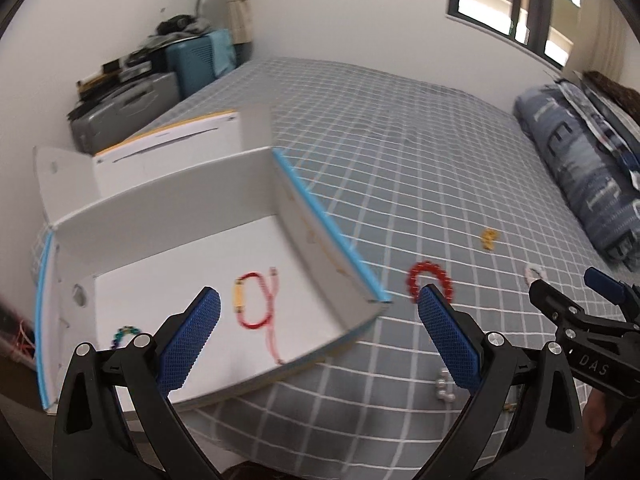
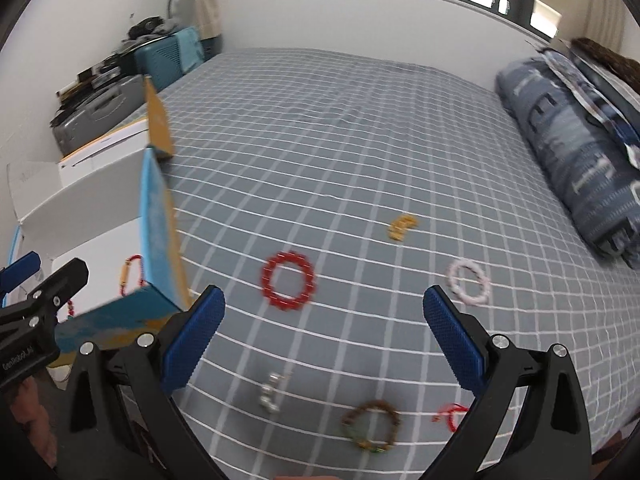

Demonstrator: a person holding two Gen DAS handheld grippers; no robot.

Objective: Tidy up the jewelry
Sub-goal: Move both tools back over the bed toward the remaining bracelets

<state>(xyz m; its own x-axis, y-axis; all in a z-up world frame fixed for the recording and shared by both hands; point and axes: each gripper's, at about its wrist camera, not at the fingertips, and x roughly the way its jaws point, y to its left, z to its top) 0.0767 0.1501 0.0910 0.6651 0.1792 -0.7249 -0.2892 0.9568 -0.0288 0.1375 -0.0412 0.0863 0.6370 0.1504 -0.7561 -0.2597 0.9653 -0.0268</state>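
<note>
An open white box (image 1: 168, 216) with blue edges sits on the bed's left side; it also shows in the right wrist view (image 2: 156, 224). Inside lie a red cord bracelet (image 1: 256, 304) and a dark beaded bracelet (image 1: 124, 334). My left gripper (image 1: 320, 312) is open and empty above the box's near corner. My right gripper (image 2: 324, 312) is open and empty above the bedspread. On the bed lie a red bead bracelet (image 2: 287, 282), a pink bracelet (image 2: 469, 283), a yellow piece (image 2: 402, 227), a silver piece (image 2: 271, 394), a brown bracelet (image 2: 372, 426) and a small red piece (image 2: 450, 414).
The bed has a grey checked cover (image 2: 340, 140). A rolled blue quilt (image 2: 580, 152) lies along the right side. Suitcases and clutter (image 1: 128, 108) stand past the bed's far left corner. A window (image 1: 512, 4) is in the far wall.
</note>
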